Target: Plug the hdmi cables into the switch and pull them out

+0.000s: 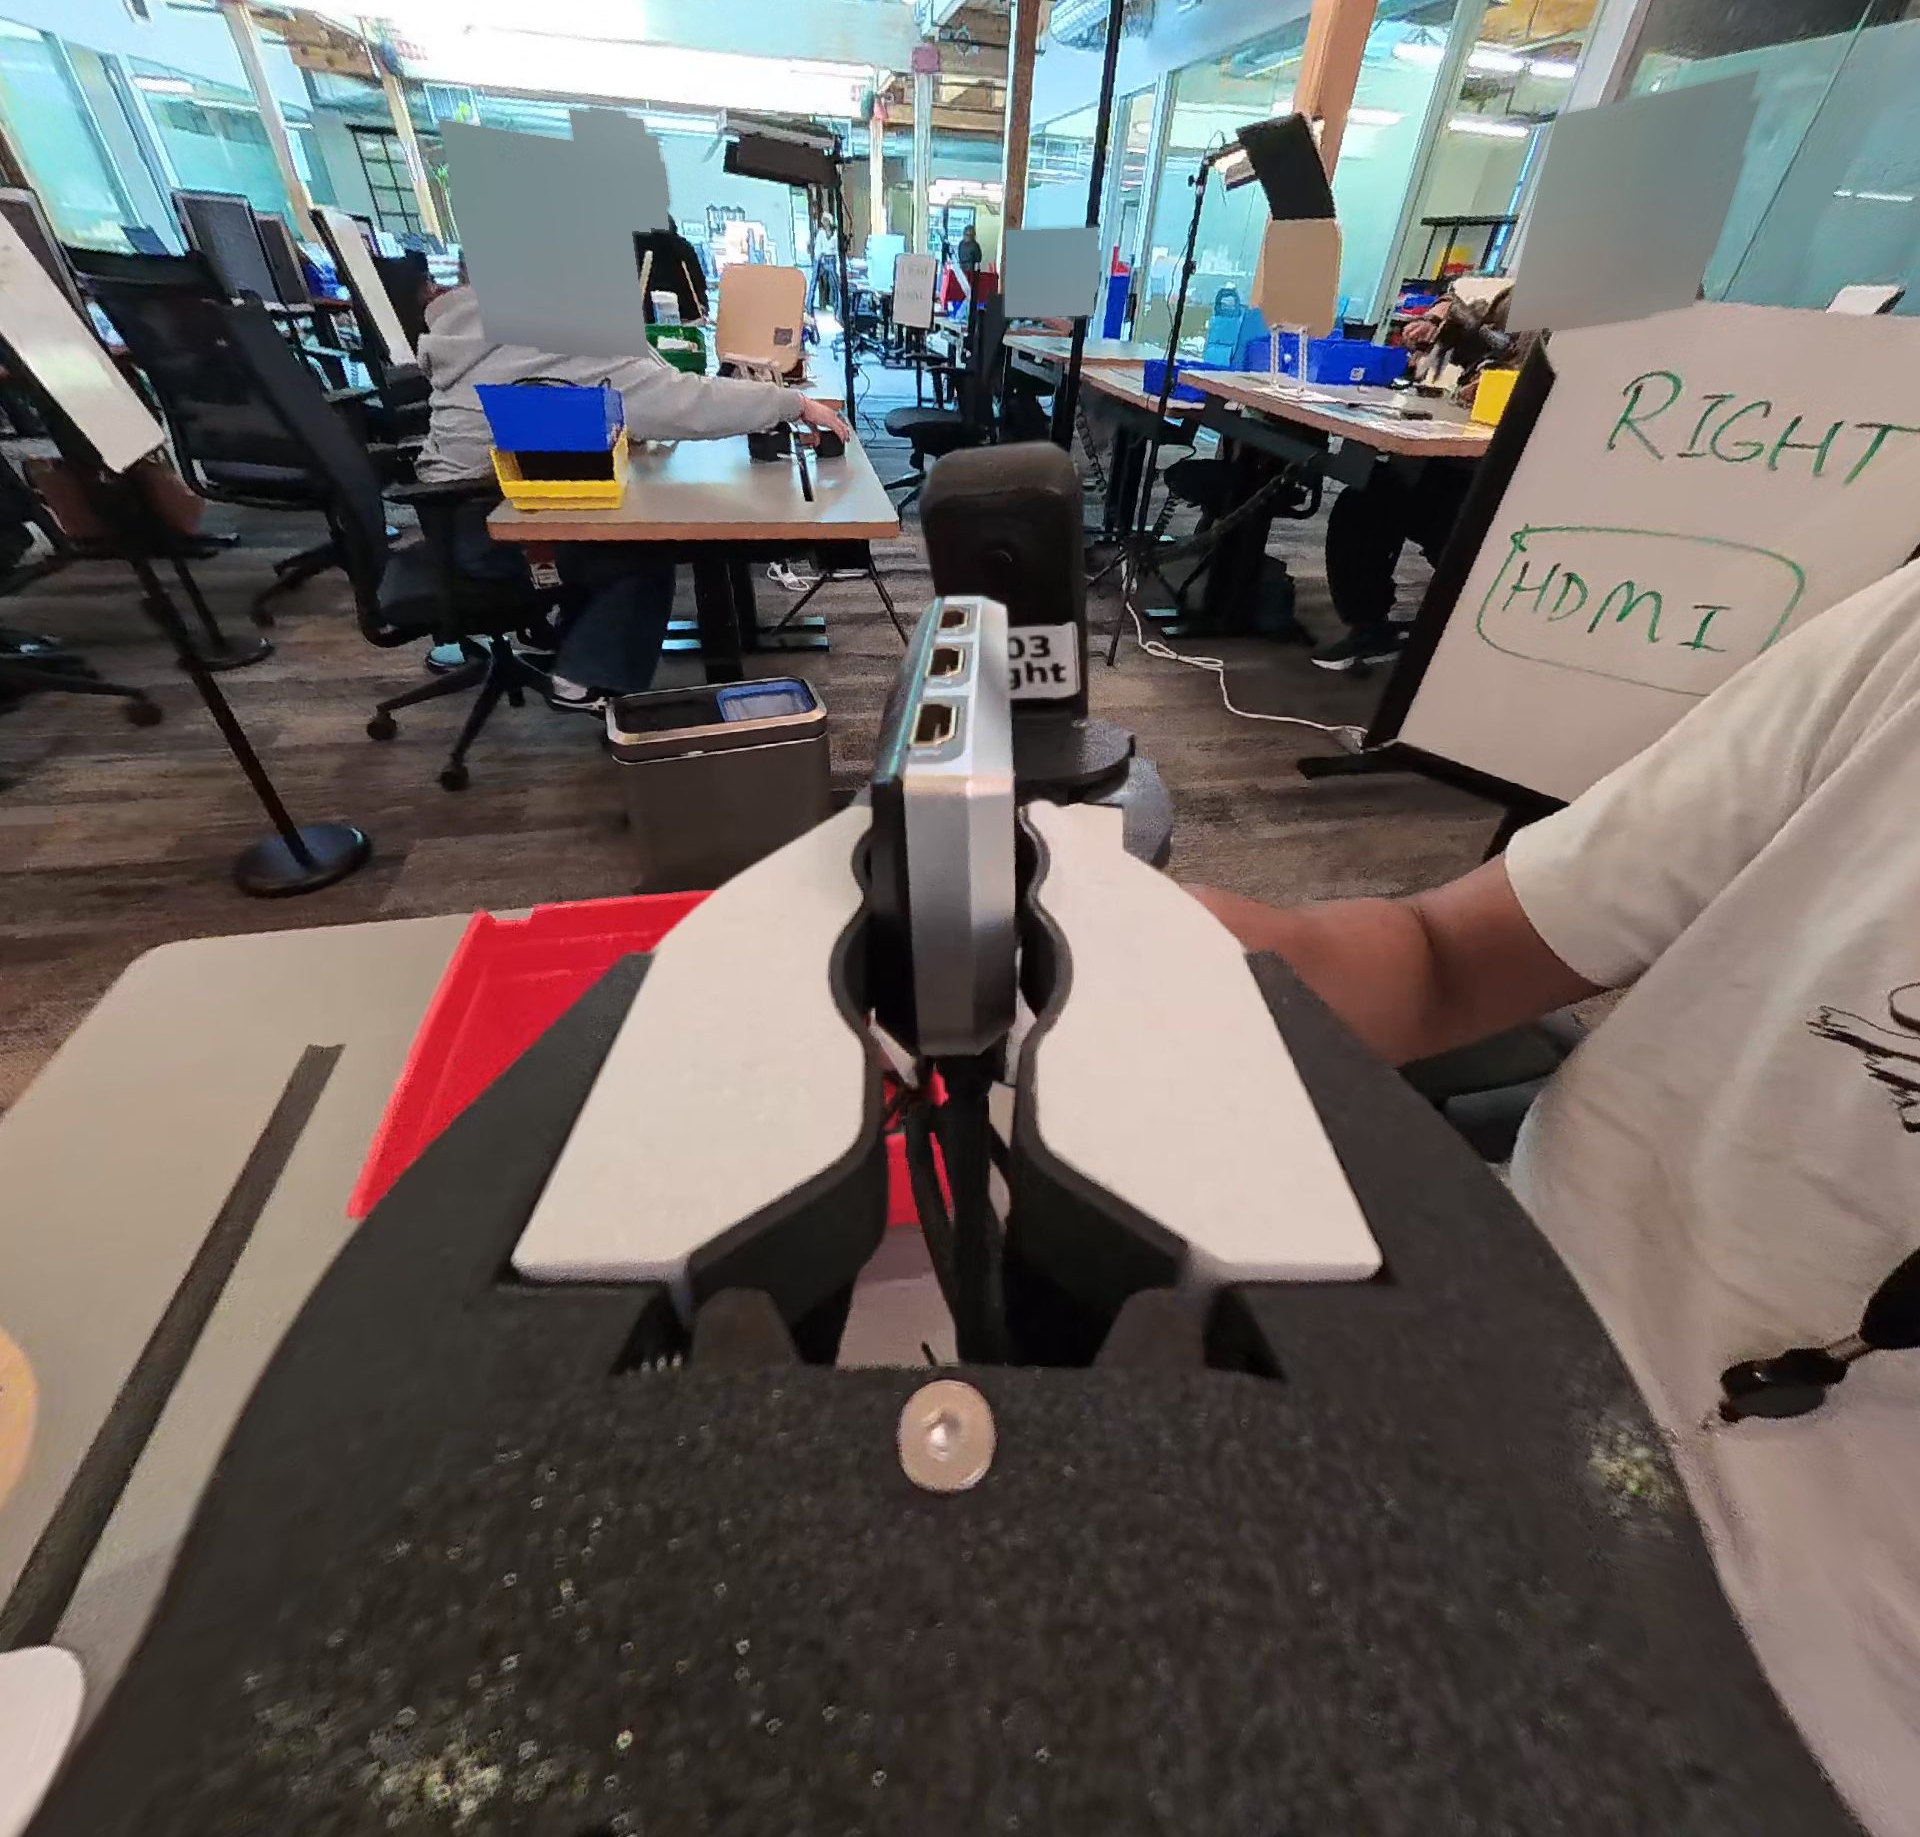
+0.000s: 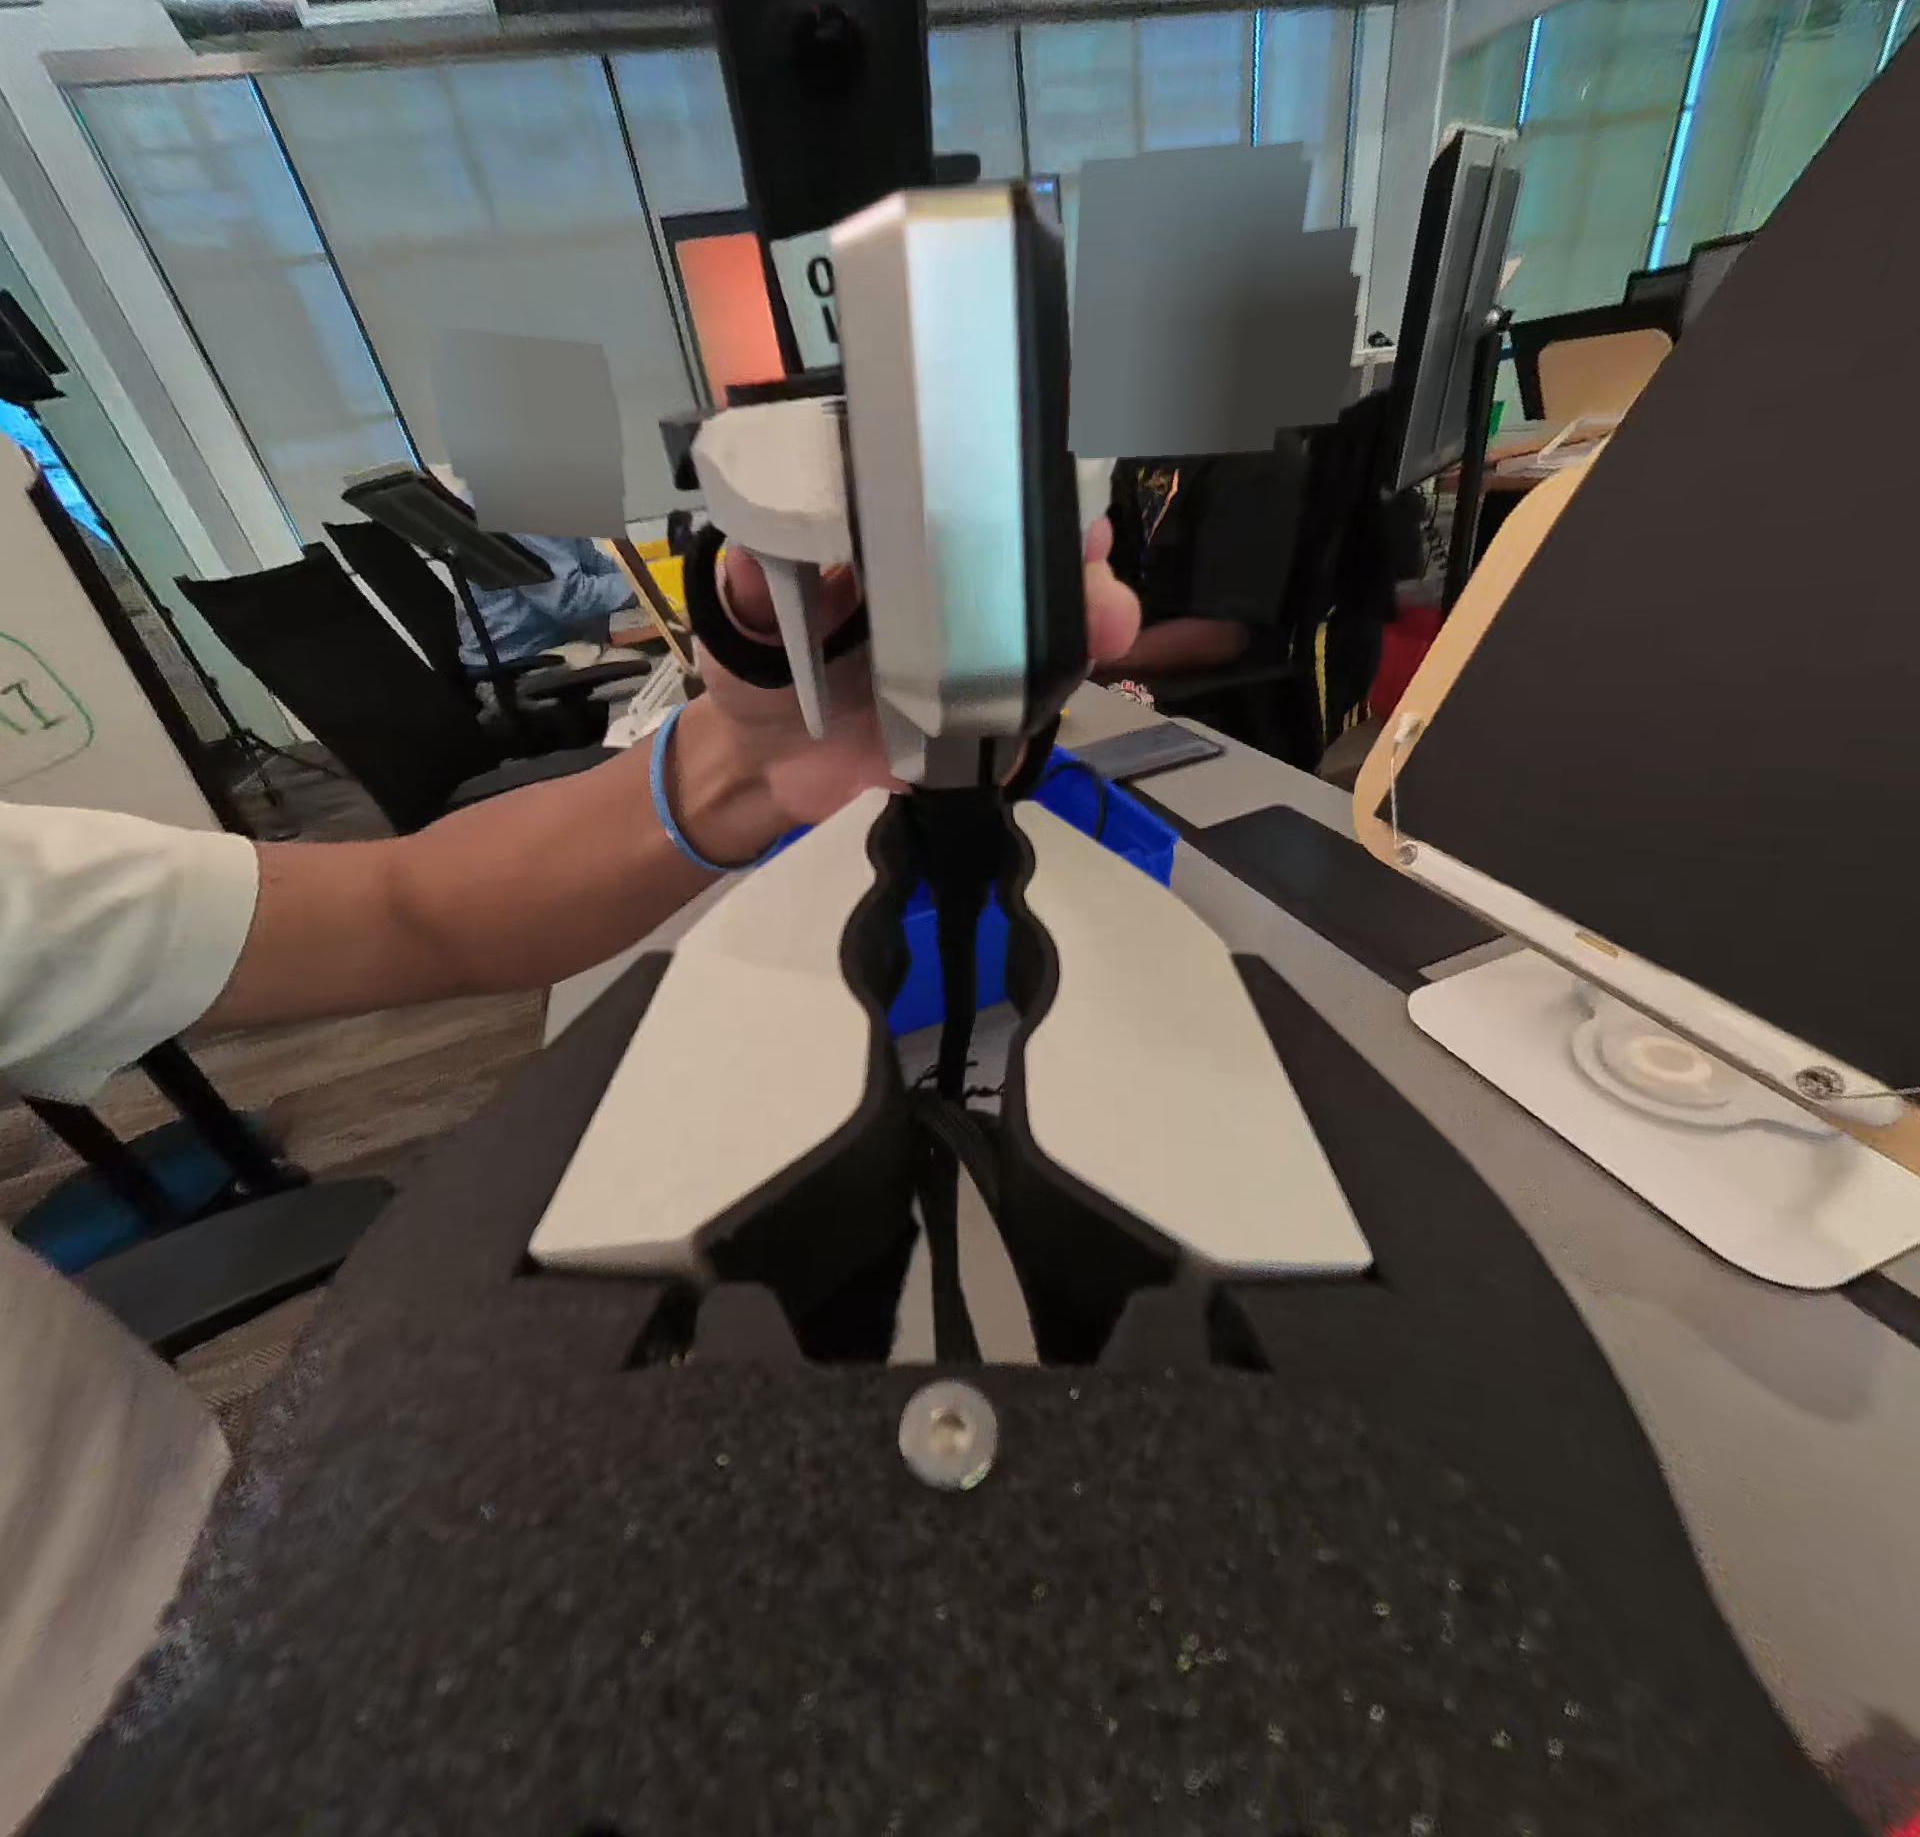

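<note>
While left hand-held gripper clamps silver switch, right hand-held gripper pinches black cable.

The switch stands on end between the fingers of the left gripper, its ports in a column up the edge, with the right gripper just behind it. Below and left of the fingers a bin sits on the table, a whiteboard stands to the right, and a waste bin is on the floor beyond the table edge. From the right gripper, a cable runs between its fingers up to the switch, a hand is left of the switch, a second bin lies behind on the table, and a stand is to the right.
</note>
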A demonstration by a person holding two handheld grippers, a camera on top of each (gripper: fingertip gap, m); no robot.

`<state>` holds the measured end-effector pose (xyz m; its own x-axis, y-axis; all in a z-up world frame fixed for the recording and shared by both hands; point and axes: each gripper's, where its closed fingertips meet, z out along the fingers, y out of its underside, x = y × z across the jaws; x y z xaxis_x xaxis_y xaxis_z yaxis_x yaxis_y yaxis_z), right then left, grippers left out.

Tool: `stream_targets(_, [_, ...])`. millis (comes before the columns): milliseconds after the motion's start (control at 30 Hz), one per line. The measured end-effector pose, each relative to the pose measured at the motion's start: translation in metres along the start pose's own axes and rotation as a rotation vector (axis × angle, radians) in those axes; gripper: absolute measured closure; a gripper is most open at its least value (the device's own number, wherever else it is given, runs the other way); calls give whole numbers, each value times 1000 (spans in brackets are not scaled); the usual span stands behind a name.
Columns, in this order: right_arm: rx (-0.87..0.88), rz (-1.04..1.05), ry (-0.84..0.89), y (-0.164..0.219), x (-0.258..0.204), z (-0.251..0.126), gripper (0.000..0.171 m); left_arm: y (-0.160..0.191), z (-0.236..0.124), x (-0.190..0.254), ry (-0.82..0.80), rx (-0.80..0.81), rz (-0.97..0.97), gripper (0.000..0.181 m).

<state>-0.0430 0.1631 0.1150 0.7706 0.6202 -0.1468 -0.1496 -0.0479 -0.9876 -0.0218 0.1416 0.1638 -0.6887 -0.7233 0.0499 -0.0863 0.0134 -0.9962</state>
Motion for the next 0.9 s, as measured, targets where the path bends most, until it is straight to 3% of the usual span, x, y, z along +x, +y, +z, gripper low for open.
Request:
stream_targets(100, [-19,-21,27,3,1,-2,157,6,-9,-6,-79,1,9,152])
stream_targets(167, [15,-20,47,-12,9,-13,157,17,-25,-14,-202,-30,25,118])
stream_targets(200, [29,-23,60,-23,14,-21,157,27,-36,-16,-263,-50,25,111])
stream_targets(267, [31,-85,132,-50,32,-41,157,51,-59,-9,-358,-54,20,111])
stream_targets(400, [16,-253,315,-115,83,-79,156,116,-83,31,-415,39,-114,133])
stream_targets(500, [-84,-345,417,-124,128,-93,156,174,-86,62,-435,13,-210,136])
stream_targets(567, [-159,-345,429,-100,154,-99,157,201,-86,82,-447,5,-256,136])
stream_targets(667, [-262,-267,415,-32,190,-112,157,221,-88,110,-455,38,-304,138])
stream_targets(900, [-604,174,352,131,235,-153,156,246,-103,133,-546,24,-306,141])
